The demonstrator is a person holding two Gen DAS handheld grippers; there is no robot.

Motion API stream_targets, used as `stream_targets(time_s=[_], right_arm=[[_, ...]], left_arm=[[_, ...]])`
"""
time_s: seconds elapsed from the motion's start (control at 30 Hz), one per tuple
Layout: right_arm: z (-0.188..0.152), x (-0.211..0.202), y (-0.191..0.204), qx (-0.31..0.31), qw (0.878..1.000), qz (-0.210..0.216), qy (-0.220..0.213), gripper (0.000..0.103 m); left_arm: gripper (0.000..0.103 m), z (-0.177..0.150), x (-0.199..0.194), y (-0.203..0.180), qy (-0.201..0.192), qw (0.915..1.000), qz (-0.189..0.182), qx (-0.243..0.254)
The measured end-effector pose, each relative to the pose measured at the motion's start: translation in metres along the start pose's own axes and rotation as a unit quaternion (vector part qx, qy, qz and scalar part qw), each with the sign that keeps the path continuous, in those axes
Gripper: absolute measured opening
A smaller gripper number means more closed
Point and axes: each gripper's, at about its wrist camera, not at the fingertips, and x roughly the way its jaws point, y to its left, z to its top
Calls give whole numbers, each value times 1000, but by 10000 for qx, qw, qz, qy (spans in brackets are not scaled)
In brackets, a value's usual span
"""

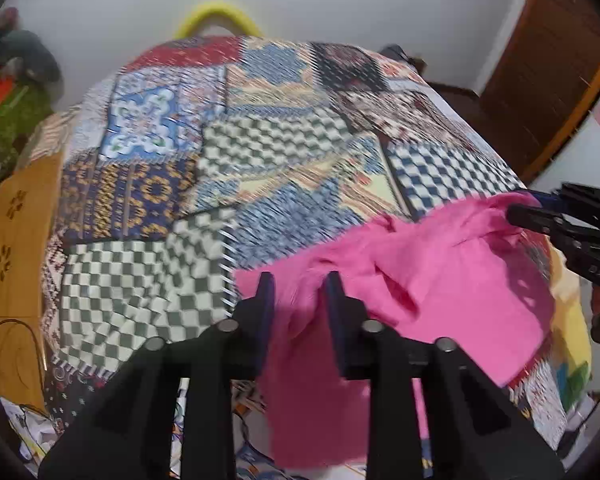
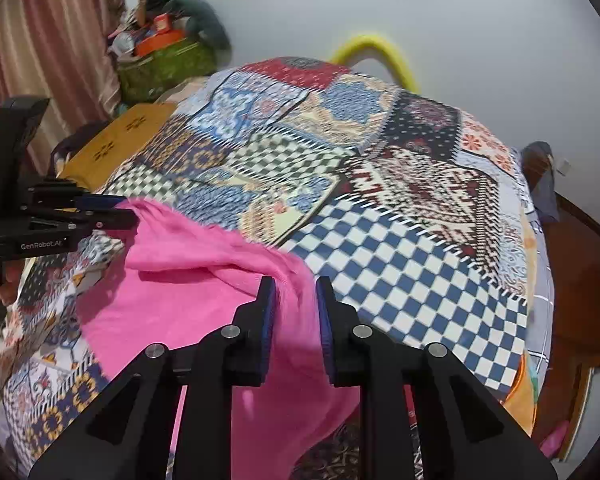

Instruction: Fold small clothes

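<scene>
A pink garment [image 1: 452, 280] lies rumpled on the near edge of a bed covered by a patchwork bedspread [image 1: 220, 168], with part of the cloth hanging down over the edge. The left gripper [image 1: 298, 284] has pink fabric gathered between its two fingers, which stand close together and pinch one corner; from the right wrist view it shows at the far left [image 2: 130, 210], clamped on the cloth's edge. The right gripper [image 2: 296, 288] likewise has a fold of the garment [image 2: 188, 292] nipped between its narrow-set blue pads [image 2: 269, 300]. Both views are motion-blurred. A yellow curved tube [image 2: 384, 50] rises behind the bed against the white wall [image 2: 480, 40].
</scene>
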Motion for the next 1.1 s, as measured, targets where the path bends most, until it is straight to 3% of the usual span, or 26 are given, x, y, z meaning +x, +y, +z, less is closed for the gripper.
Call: stream_targets(time_s=[0.03,0.13,0.23,0.3,0.47,0.67,0.83,0.9,1.0,1.03,1.1], right_arm=[[0,-1,-4,60,10000,30,-10,23],[-7,-8,-13,210,9998,3,-26,33],[-18,-20,-20,411,9991,50,-74,45],[-27,-26,-23,546,9985,37,-79,50],[-54,-28,-23,840,9963,165,99,52],[-73,-5,-29,1404,9884,470,336,52],[-74,9,-29,1698,9824,725,285,55],[-72,11,-26,1696,9822,788,172,55],[-68,14,-25,1745,9810,837,102,50],[-69,14,-24,1732,9815,814,83,43],[-68,13,-22,1656,9823,872,33,27]], left_arm=[[39,-1,-1,5,-36,10000,-18,-81],[44,-7,-2,14,-28,9998,-7,-189],[56,-21,-2,23,79,9993,9,-360],[57,-34,-4,28,136,9986,-73,-515],[65,-57,1,29,310,9958,-345,-791],[66,-63,31,25,704,9891,-522,-1183],[66,-53,41,12,575,9902,-655,-1093],[61,-50,42,6,540,9908,-742,-997],[41,-45,41,-1,477,9909,-873,-910],[28,-44,41,-2,461,9899,-967,-934],[25,-44,39,-3,433,9880,-1111,-980]])
